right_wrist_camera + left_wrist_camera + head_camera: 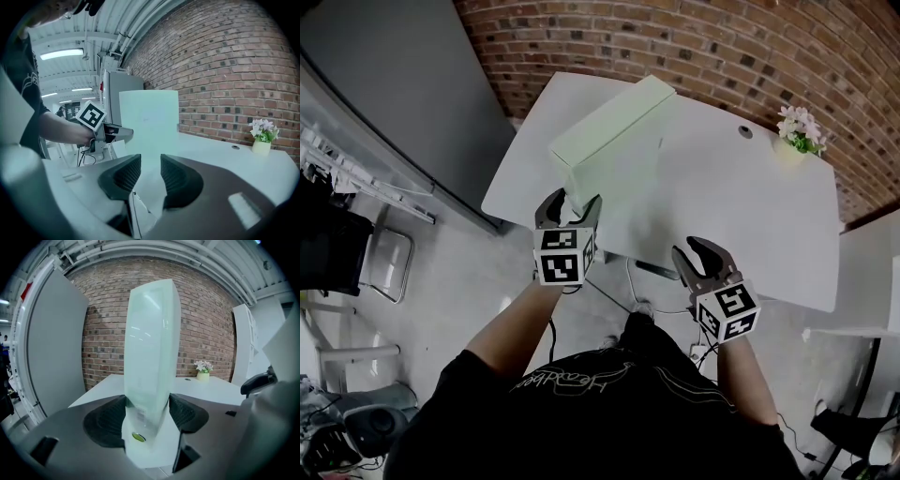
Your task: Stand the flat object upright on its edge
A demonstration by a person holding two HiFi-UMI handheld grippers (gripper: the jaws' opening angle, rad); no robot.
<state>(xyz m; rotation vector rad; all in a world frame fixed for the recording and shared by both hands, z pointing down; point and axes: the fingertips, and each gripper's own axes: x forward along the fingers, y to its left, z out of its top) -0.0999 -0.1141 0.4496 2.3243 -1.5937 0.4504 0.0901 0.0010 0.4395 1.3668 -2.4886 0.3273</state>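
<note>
The pale box point(150, 333) looks smooth and faintly glossy, the white table point(750, 216) matt, the brick wall point(675, 37) rough.

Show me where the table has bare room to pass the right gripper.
The table is bare from the box across to the flower pot at the far right corner, apart from a small grommet near the far edge. The left end is crowded: the box stands there, clamped by the left gripper.

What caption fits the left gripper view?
The left gripper clamps the pale box standing on edge on the table, brick wall behind.
</note>
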